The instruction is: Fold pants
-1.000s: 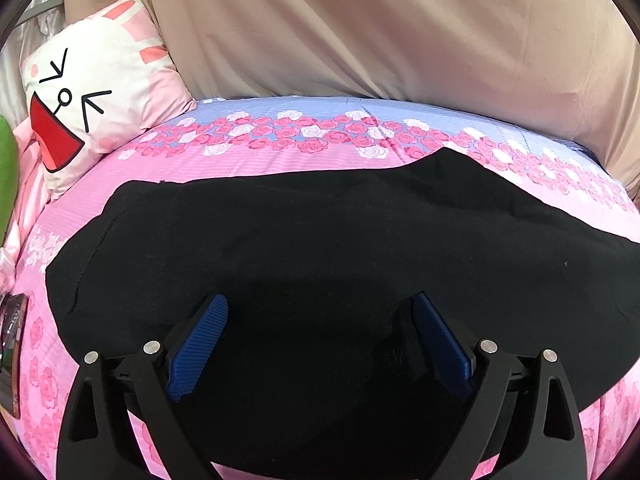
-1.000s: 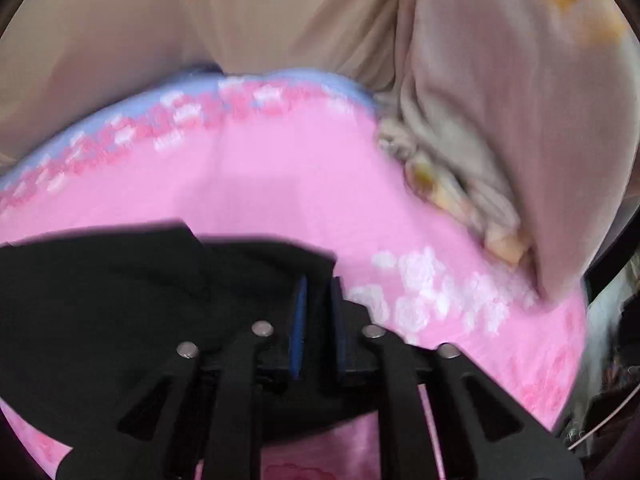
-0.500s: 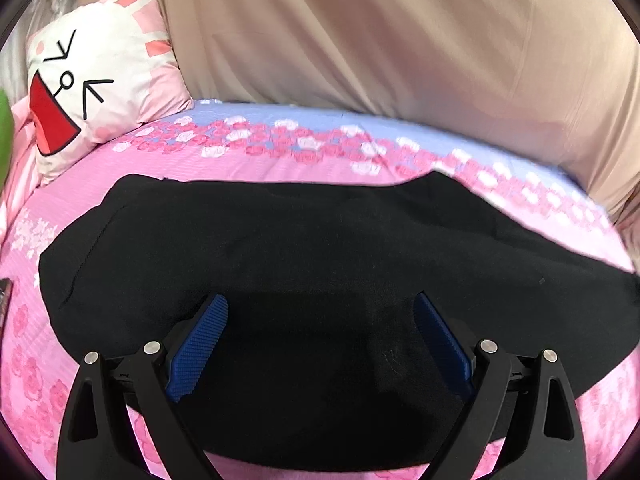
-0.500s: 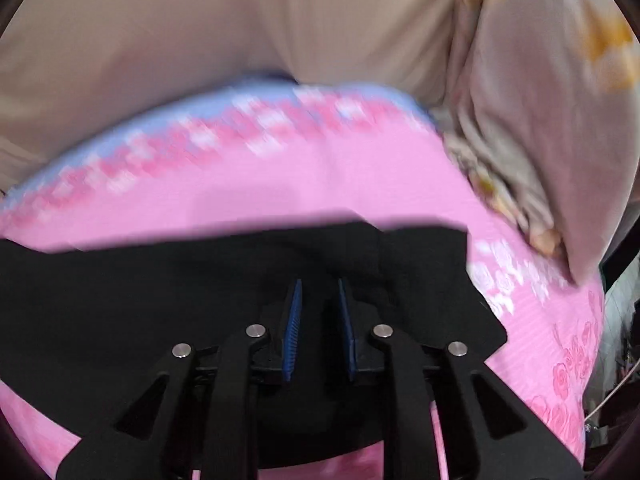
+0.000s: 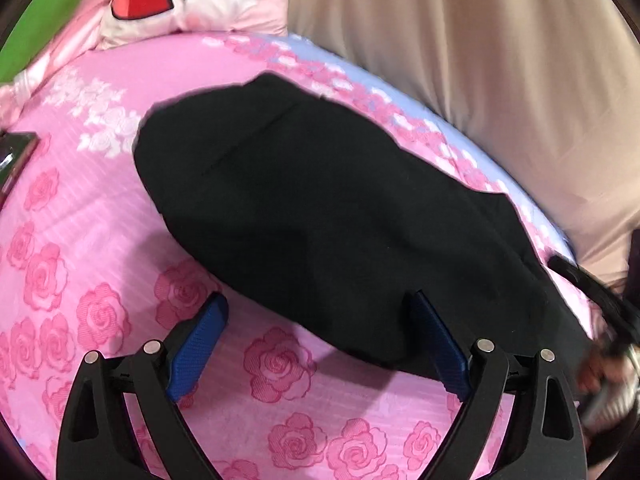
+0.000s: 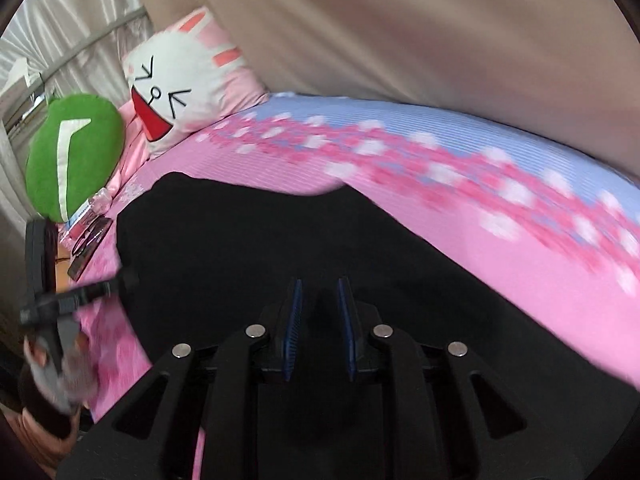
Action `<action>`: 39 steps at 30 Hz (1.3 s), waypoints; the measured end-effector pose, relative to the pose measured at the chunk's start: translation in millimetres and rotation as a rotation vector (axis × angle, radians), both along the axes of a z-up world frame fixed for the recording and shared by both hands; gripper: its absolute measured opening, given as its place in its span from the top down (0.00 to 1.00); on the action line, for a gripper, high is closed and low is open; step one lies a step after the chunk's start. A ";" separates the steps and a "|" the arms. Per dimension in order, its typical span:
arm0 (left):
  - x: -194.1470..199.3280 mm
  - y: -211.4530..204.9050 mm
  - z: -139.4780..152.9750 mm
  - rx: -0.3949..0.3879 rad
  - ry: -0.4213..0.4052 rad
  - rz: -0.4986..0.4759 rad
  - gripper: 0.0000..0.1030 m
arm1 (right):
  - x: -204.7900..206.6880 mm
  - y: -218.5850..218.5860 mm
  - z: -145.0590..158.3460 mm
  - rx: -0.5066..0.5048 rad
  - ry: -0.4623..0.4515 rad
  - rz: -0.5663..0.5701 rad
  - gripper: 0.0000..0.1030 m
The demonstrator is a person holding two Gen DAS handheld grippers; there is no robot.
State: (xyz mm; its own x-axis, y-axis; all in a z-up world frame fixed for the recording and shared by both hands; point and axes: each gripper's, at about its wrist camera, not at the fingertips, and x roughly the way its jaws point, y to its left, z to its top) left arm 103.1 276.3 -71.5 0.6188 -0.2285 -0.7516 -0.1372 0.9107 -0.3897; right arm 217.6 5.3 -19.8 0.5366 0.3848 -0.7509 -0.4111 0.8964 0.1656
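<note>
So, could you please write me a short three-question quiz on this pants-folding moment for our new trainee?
1. True or false: the left gripper is open, with nothing between its fingers.
2. Multiple choice: what is the right gripper shut on? A) the bunny pillow B) the black pants C) the green cushion
3. Short answer: what pattern covers the pink bedsheet under the pants?

Key
1. True: its blue pads are spread wide, one over the sheet and one at the near edge of the black pants.
2. B: its pads are pinched on the black fabric.
3. Roses.
</note>
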 end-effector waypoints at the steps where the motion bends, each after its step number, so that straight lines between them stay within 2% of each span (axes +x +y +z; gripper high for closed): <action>1: 0.4 1.5 -2.0 -0.011 0.002 -0.003 0.13 | 15.2 11.4 -8.6 -0.025 0.010 -0.018 0.83; 2: -0.1 2.0 -2.4 -0.013 -0.007 -0.002 0.13 | 34.5 15.4 -23.0 -0.070 0.033 -0.059 0.83; 3: -0.4 2.6 -3.0 -0.013 -0.011 -0.001 0.13 | 49.7 16.0 -36.8 -0.120 0.046 -0.101 0.88; 4: -0.4 2.7 -3.6 -0.012 -0.015 0.000 0.13 | 62.0 18.3 -44.9 -0.126 0.006 -0.123 0.89; 7: -2.0 8.0 -5.1 -0.050 -0.037 0.003 0.13 | 67.9 22.2 -36.8 -0.133 -0.010 -0.155 0.89; 10: -17.2 24.3 3.7 -0.135 -0.121 0.014 0.13 | 37.7 25.8 -7.2 -0.089 -0.092 -0.140 0.87; 12: -33.1 41.3 17.9 -0.086 -0.186 0.072 0.13 | 10.5 26.0 4.7 -0.043 -0.117 -0.089 0.85; 13: -37.0 49.7 22.3 -0.087 -0.200 0.092 0.13 | -5.5 26.1 8.1 -0.024 -0.121 -0.064 0.85; 14: -38.6 59.7 25.4 -0.122 -0.212 0.098 0.13 | -27.8 24.8 8.7 -0.007 -0.122 -0.034 0.85; 16: -28.4 77.5 26.0 -0.243 -0.203 0.084 0.13 | -52.8 22.0 1.7 -0.004 -0.109 -0.014 0.84; 18: -2.7 82.6 18.7 -0.299 -0.160 0.070 0.13 | -63.2 21.3 -8.6 0.002 -0.089 -0.022 0.84; 19: 12.1 79.2 12.1 -0.247 -0.119 0.084 0.16 | -67.7 15.9 -13.6 0.002 -0.078 -0.034 0.84; 20: 27.5 73.7 3.4 -0.151 -0.057 0.114 0.29 | -71.7 7.1 -18.3 -0.012 -0.073 -0.065 0.84; 21: 38.1 70.1 -3.6 -0.098 -0.017 0.115 0.33 | -77.5 -6.7 -18.1 -0.022 -0.078 -0.102 0.84; 23: 42.8 63.8 2.4 -0.041 -0.021 0.116 0.33 | -89.9 -44.7 -12.2 0.003 -0.084 -0.175 0.84; 25: 38.4 59.3 13.9 0.007 -0.036 0.127 0.34 | -108.9 -94.3 -3.6 0.014 -0.108 -0.275 0.78; 27: 22.3 52.8 30.9 0.043 -0.078 0.144 0.34 | -138.5 -160.0 5.7 -0.016 -0.142 -0.422 0.65; 29: 7.0 41.2 47.7 0.046 -0.121 0.141 0.34 | -174.8 -235.1 10.0 -0.038 -0.158 -0.602 0.65; 32: -13.4 -9.0 75.8 0.093 -0.195 0.053 0.31 | -232.2 -340.6 6.2 -0.036 -0.145 -0.894 0.64; 34: -8.3 -40.9 79.0 0.104 -0.198 -0.011 0.26 | -263.7 -387.3 2.5 0.001 -0.133 -1.016 0.66; 36: -6.9 -73.0 65.8 0.080 -0.150 -0.073 0.26 | -297.4 -424.9 -0.5 0.057 -0.148 -1.081 0.67; 38: 5.5 -91.2 40.7 0.090 -0.044 -0.091 0.26 | -308.7 -444.2 -4.3 0.085 -0.144 -1.098 0.67; 39: 12.0 -97.4 24.5 0.118 0.016 -0.075 0.26 | -311.3 -456.9 -8.4 0.103 -0.128 -1.110 0.67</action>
State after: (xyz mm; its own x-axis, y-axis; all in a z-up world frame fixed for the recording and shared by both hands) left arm 115.1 178.8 -47.0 0.5906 -0.1832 -0.7859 -0.0720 0.9581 -0.2774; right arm -93.7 -451.6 -28.2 0.6923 -0.2973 -0.6575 0.5875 0.7614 0.2742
